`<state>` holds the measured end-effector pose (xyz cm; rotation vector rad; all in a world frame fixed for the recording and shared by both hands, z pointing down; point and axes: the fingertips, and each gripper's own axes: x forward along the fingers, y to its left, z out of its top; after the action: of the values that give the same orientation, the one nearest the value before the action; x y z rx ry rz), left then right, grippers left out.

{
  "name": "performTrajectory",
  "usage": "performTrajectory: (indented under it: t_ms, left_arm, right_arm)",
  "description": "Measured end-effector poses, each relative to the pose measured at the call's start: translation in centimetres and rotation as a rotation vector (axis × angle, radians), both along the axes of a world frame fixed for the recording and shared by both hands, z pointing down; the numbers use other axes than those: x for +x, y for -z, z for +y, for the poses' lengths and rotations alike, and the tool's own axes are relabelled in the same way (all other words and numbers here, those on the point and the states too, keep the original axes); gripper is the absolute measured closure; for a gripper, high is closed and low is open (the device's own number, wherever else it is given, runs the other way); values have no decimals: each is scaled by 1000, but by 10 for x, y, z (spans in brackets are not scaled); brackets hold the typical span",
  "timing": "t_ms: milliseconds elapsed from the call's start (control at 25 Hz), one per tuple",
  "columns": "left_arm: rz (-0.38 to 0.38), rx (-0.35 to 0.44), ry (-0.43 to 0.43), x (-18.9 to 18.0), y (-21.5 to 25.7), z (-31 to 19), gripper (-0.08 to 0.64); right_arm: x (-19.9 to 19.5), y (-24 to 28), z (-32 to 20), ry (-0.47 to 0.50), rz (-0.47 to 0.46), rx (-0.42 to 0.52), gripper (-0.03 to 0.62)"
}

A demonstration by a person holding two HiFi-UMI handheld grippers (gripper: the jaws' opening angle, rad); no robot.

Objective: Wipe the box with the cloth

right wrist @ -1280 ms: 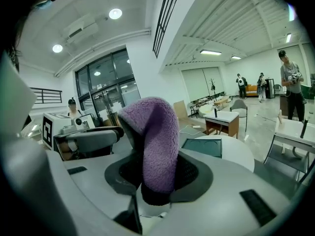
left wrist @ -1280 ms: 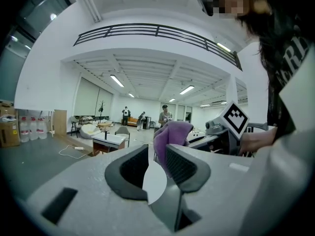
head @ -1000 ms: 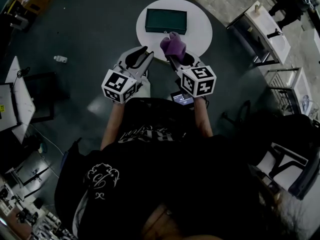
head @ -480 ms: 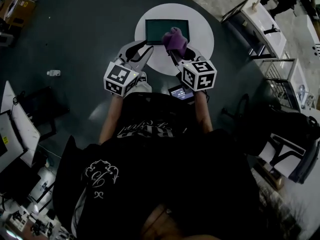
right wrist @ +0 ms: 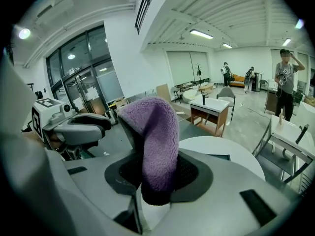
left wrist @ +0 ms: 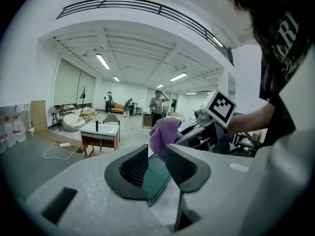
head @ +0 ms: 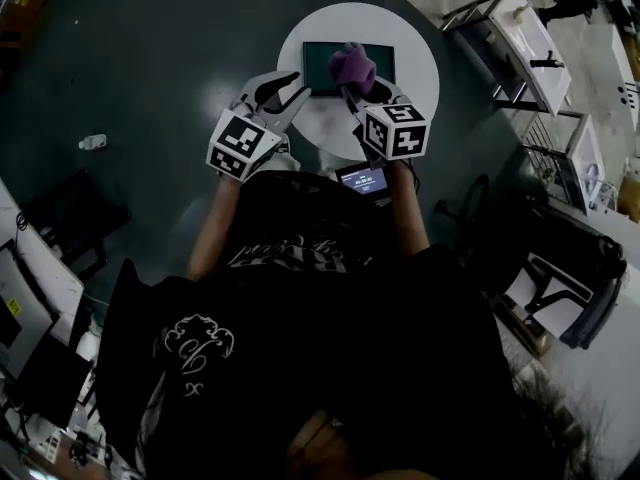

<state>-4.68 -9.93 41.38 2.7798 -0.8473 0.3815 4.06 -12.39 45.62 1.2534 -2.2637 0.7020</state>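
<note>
A dark green flat box lies on the small round white table. My right gripper is shut on a purple fleece cloth, which hangs over the box's near edge; in the right gripper view the cloth stands up between the jaws. My left gripper is open and holds nothing, at the table's near left rim beside the box. In the left gripper view the box shows between the jaws, with the cloth and right gripper beyond.
A white desk with a metal frame stands to the right of the table. A dark chair is at the right, and a small bottle lies on the dark floor at the left. People stand far off in the hall.
Both grippers have moved forward toward the table. The cloth went from in front of the box to over its near edge. The left gripper stays open.
</note>
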Motion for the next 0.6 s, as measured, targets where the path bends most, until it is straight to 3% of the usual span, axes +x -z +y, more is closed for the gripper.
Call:
performTrajectory:
  t_ms: [320,600]
  left_arm:
    - [4,-24,-31,15,-12,-24,460]
    - [-73,-38,-36,22,-27,-19,460]
  right_arm:
    - [-12,-36,-38,81,25,-88,486]
    - [-42,-92,-62,165,-19,-182,486]
